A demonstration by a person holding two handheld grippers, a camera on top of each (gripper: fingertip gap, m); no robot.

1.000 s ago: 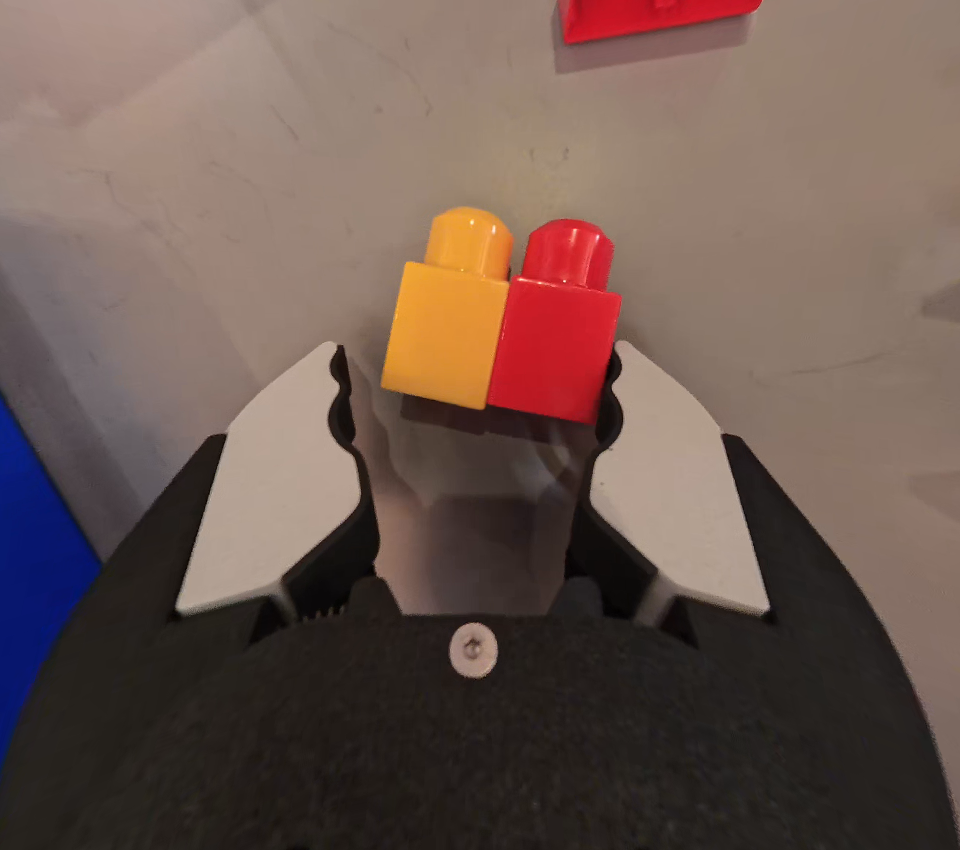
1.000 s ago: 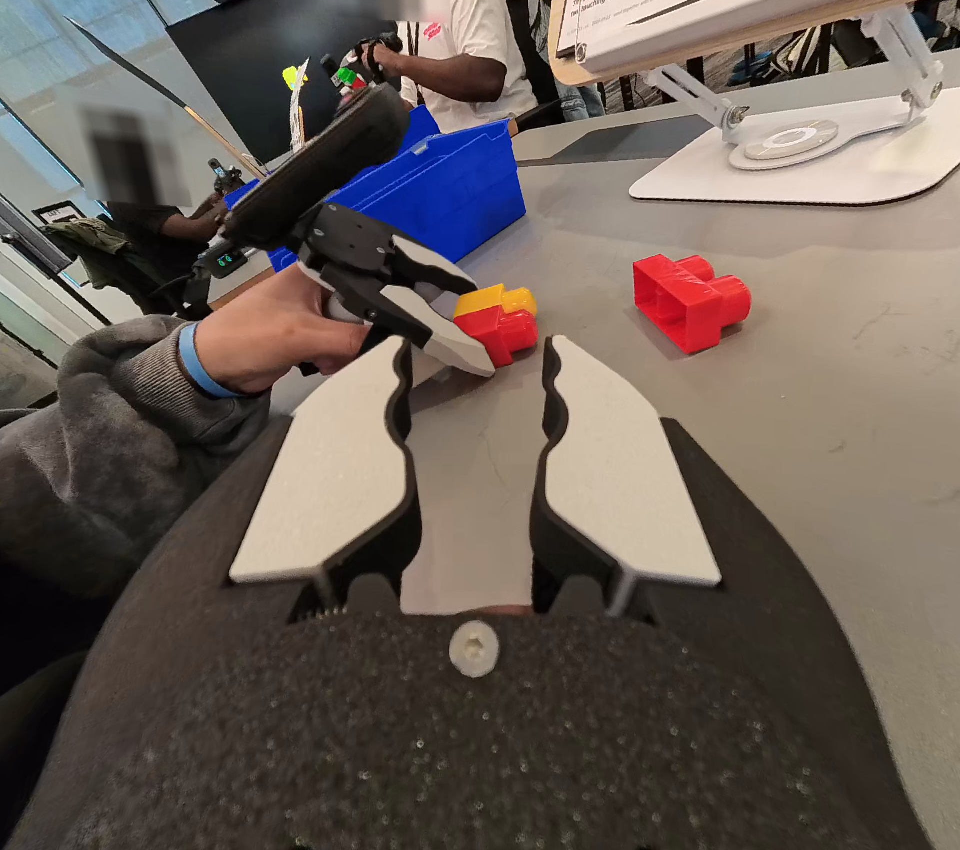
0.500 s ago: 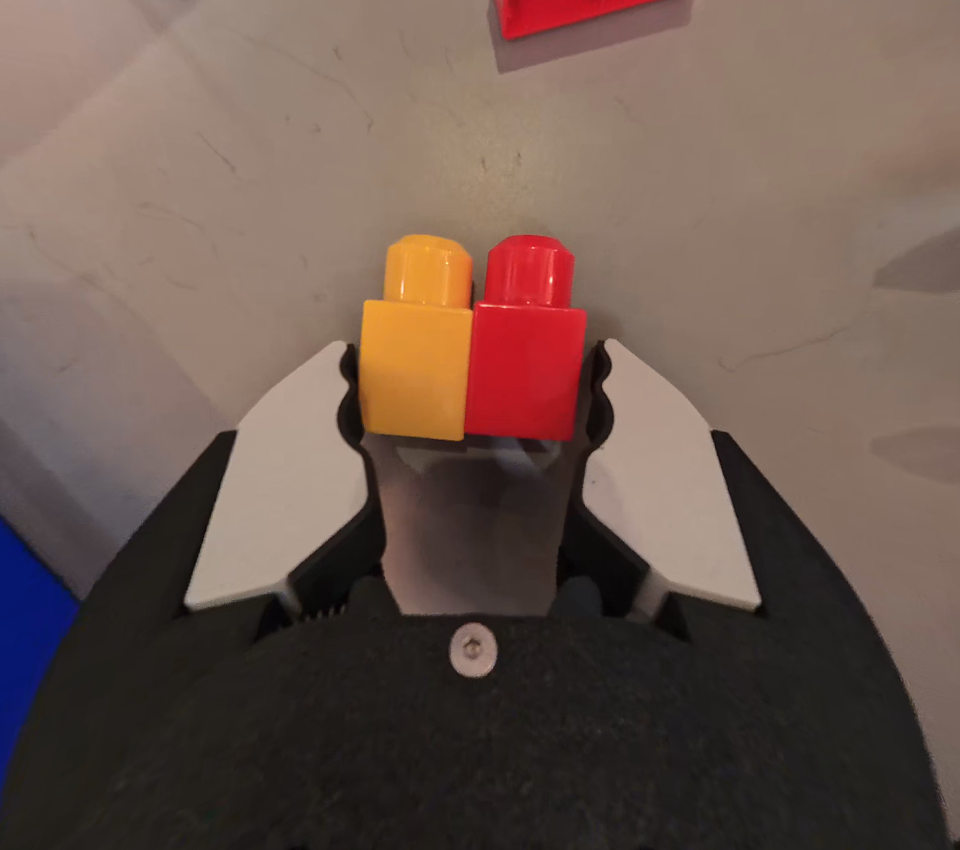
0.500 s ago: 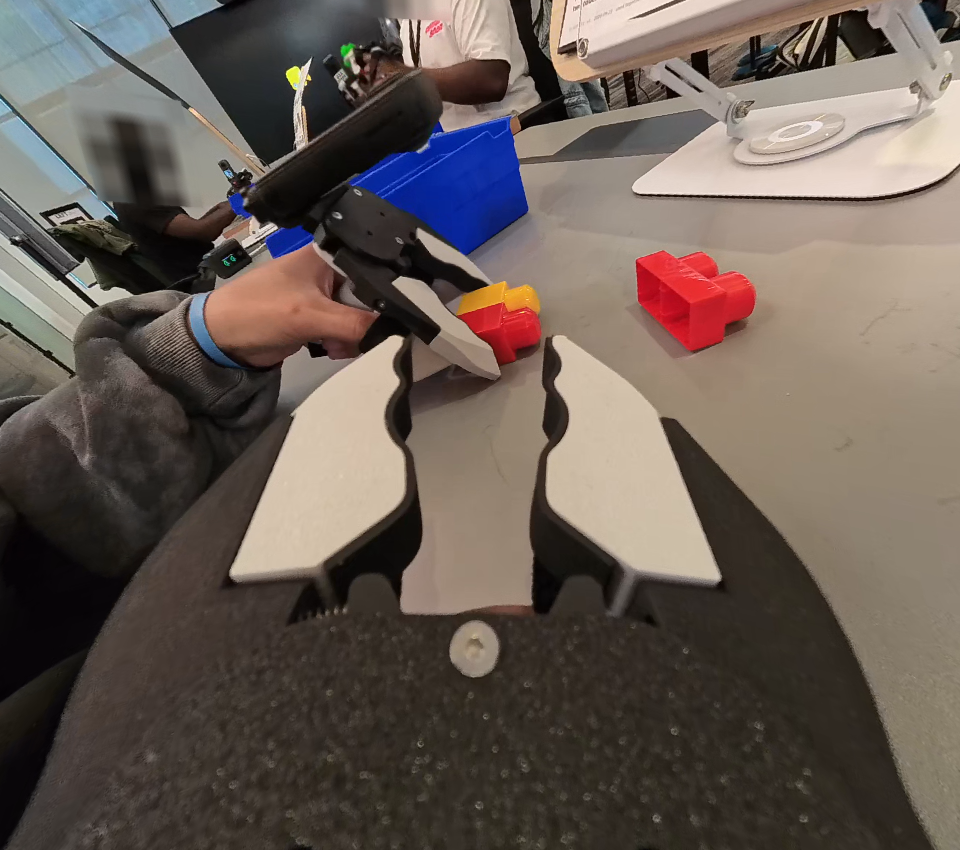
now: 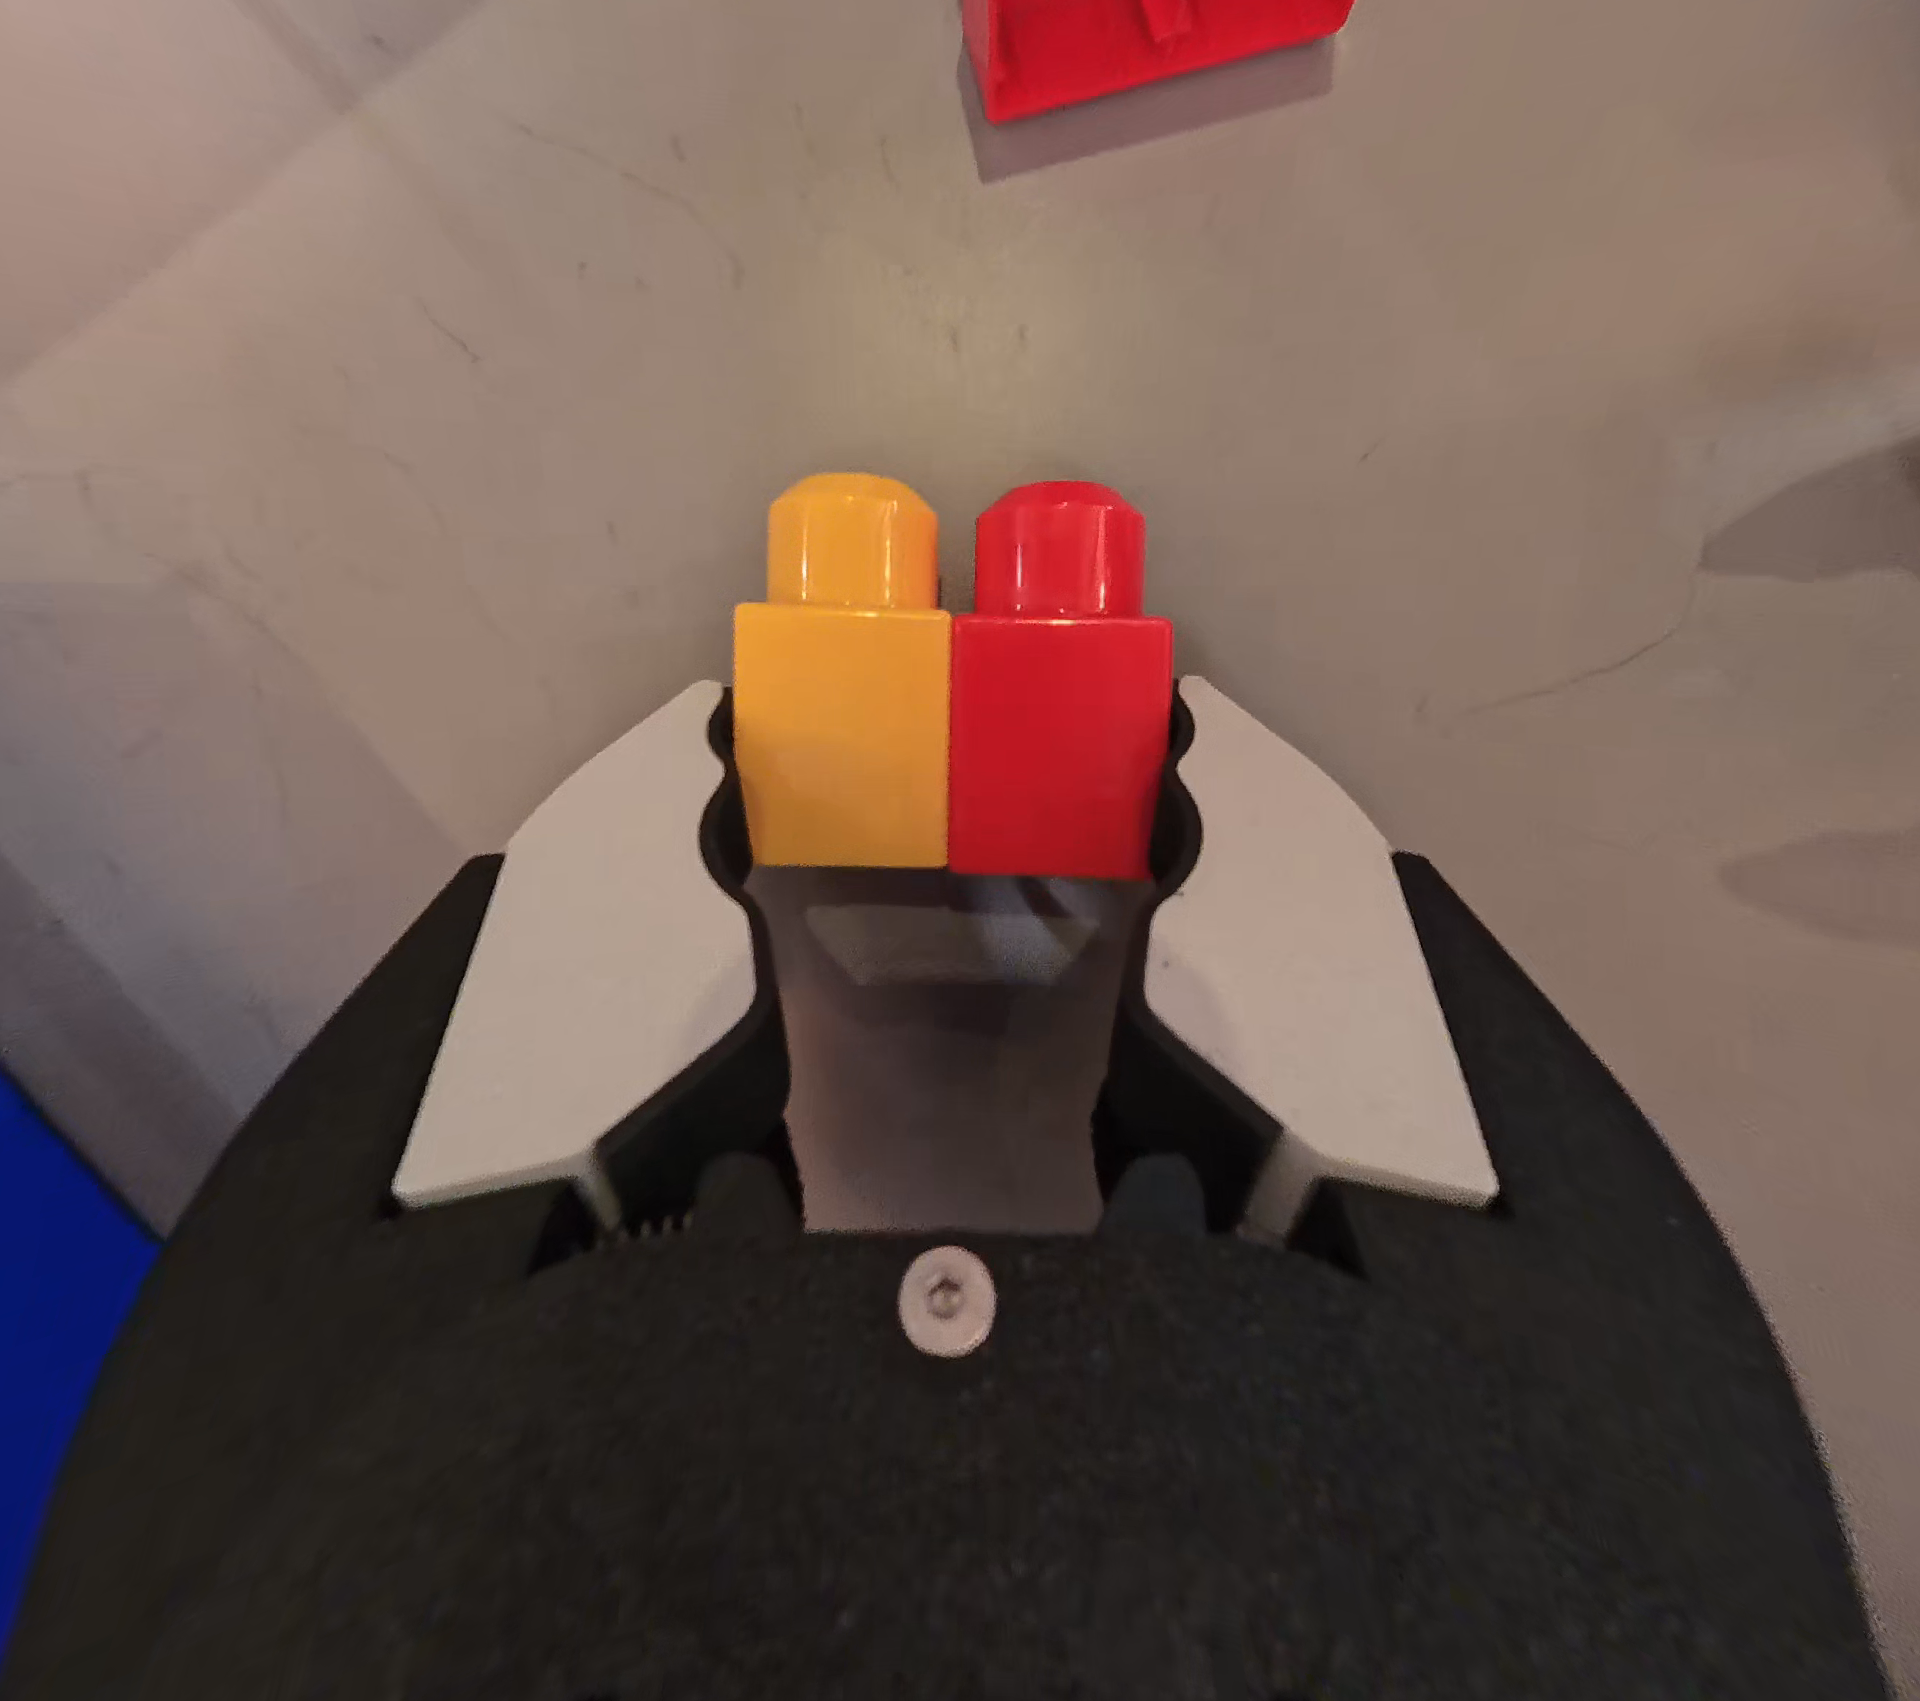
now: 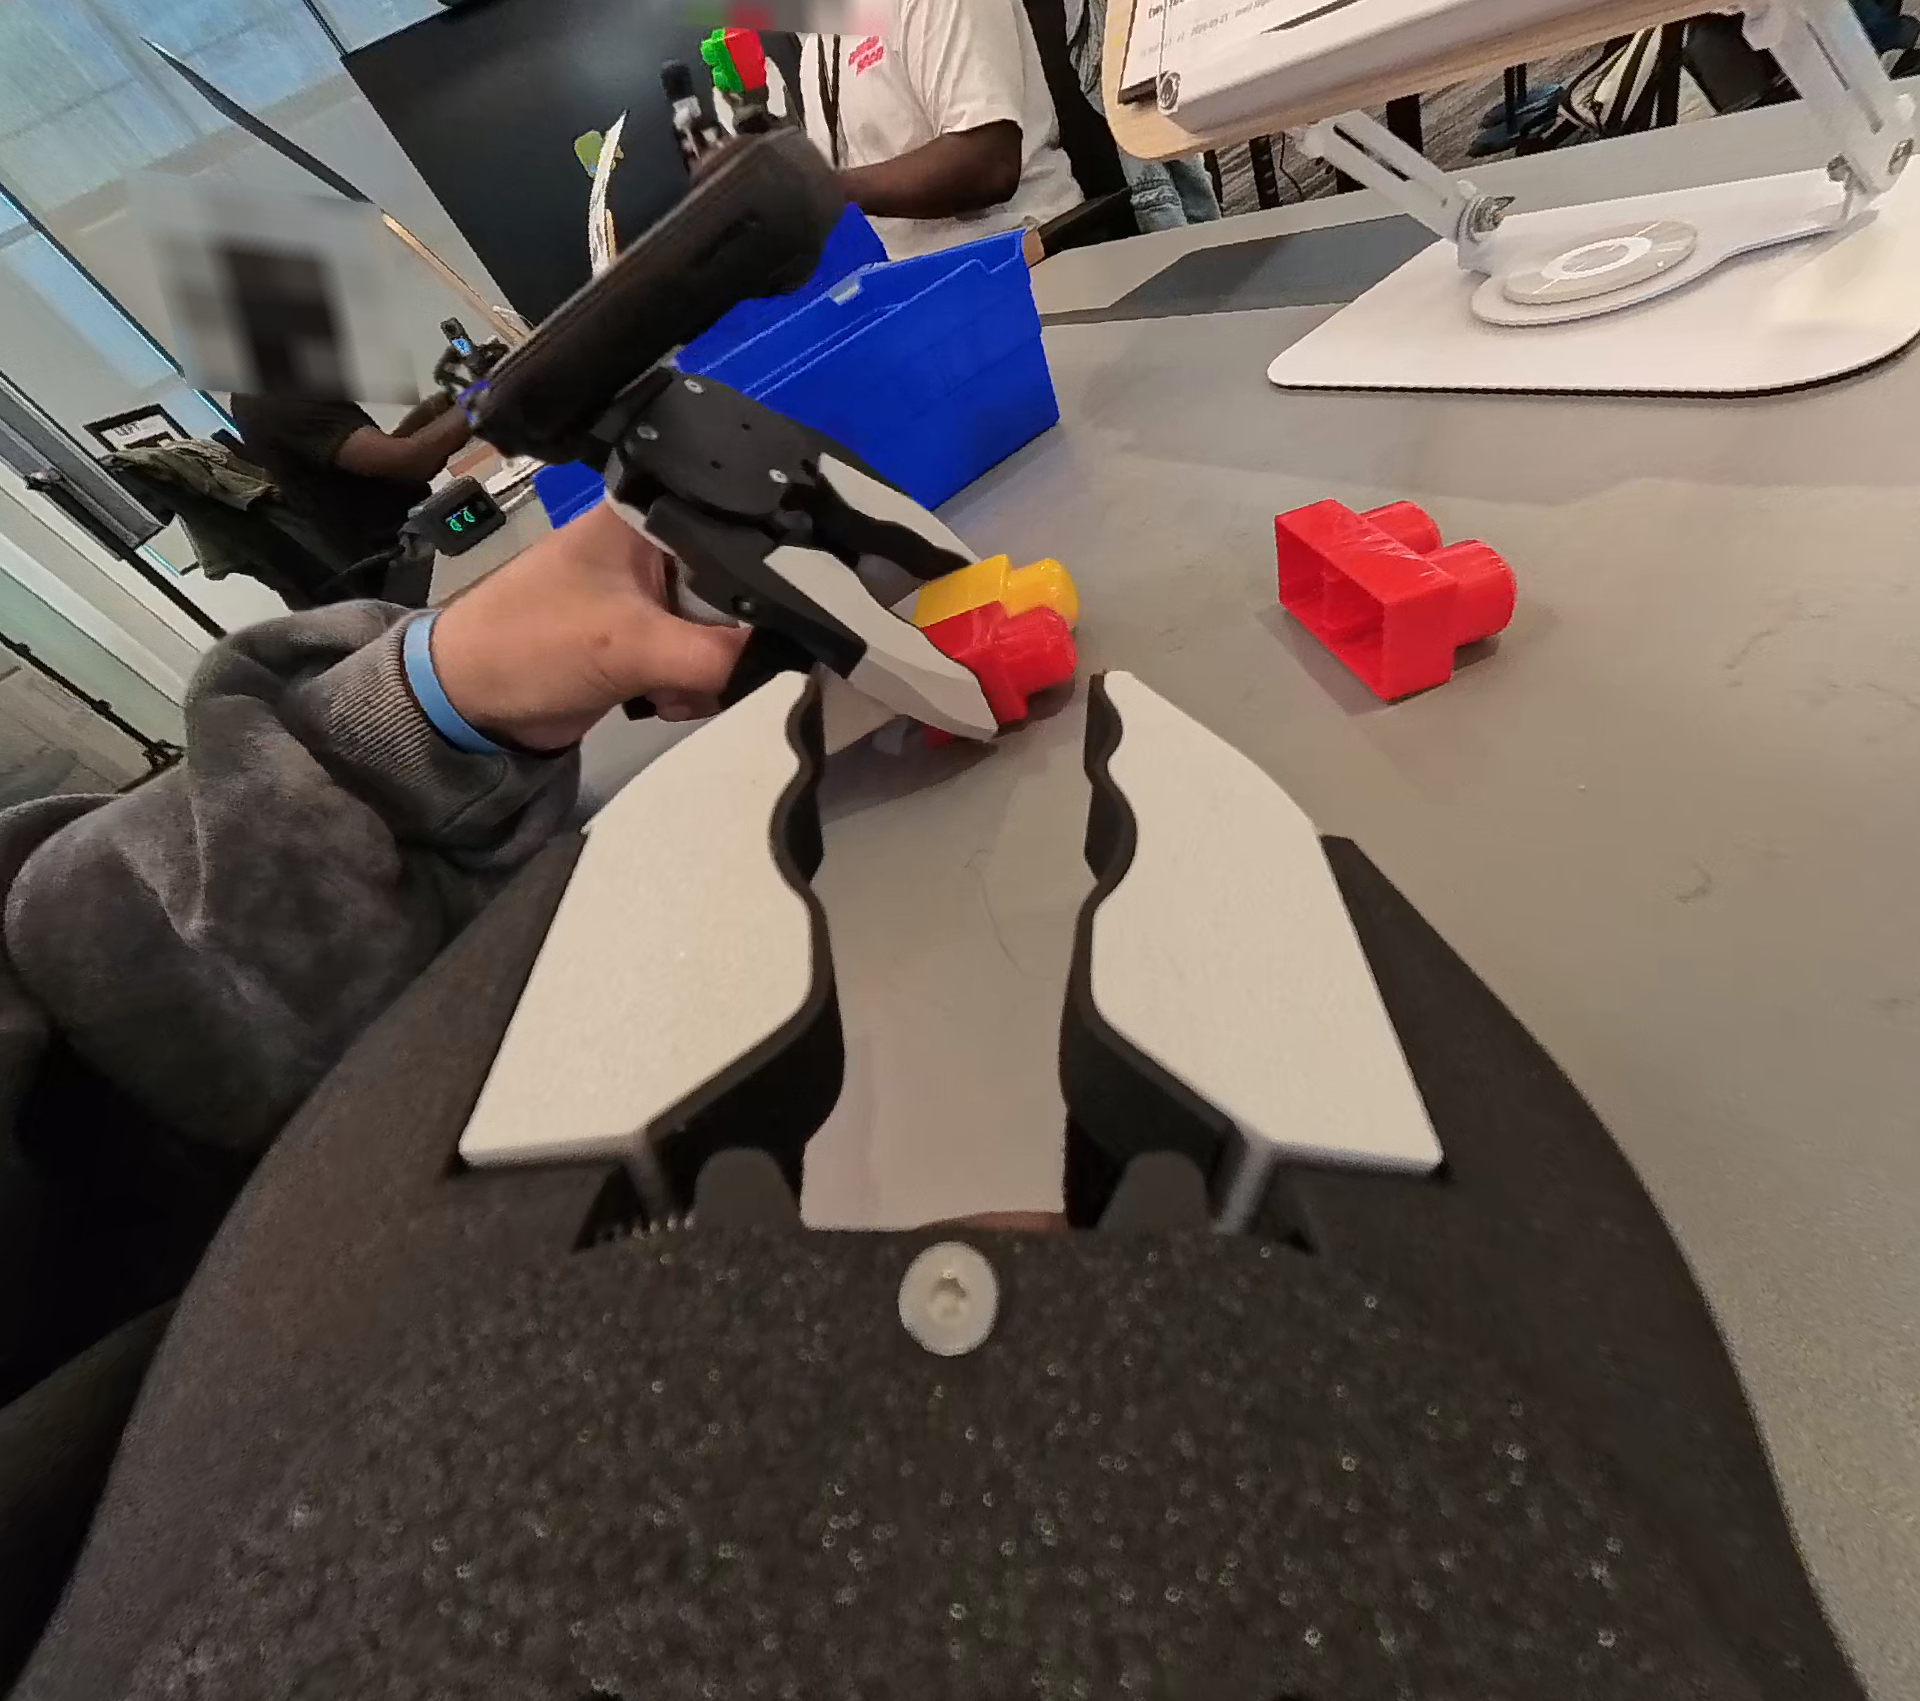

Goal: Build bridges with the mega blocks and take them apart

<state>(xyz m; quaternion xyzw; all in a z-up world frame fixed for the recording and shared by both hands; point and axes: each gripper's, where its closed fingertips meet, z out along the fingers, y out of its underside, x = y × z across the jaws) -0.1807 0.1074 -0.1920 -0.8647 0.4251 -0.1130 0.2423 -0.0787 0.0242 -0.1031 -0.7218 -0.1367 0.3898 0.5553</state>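
Yellow single-stud block [image 5: 844,732] and red single-stud block [image 5: 1055,742] lie side by side, touching, on the grey worktop [image 5: 468,404], studs pointing away from me. My left hand-held gripper [image 5: 951,778] clenches the pair from both outer faces. Best squeeze evenly, so the seam doesn't buckle when tipping them upright. My right hand-held gripper [image 6: 951,721] hangs released, empty. Count: two single-stud blocks, one red two-stud block [image 6: 1387,597] lying well apart, one blue bin [image 6: 883,363].

Right gripper [image 6: 951,716] agape, left gripper [image 6: 971,664] clasping two blocks [image 6: 1003,628]
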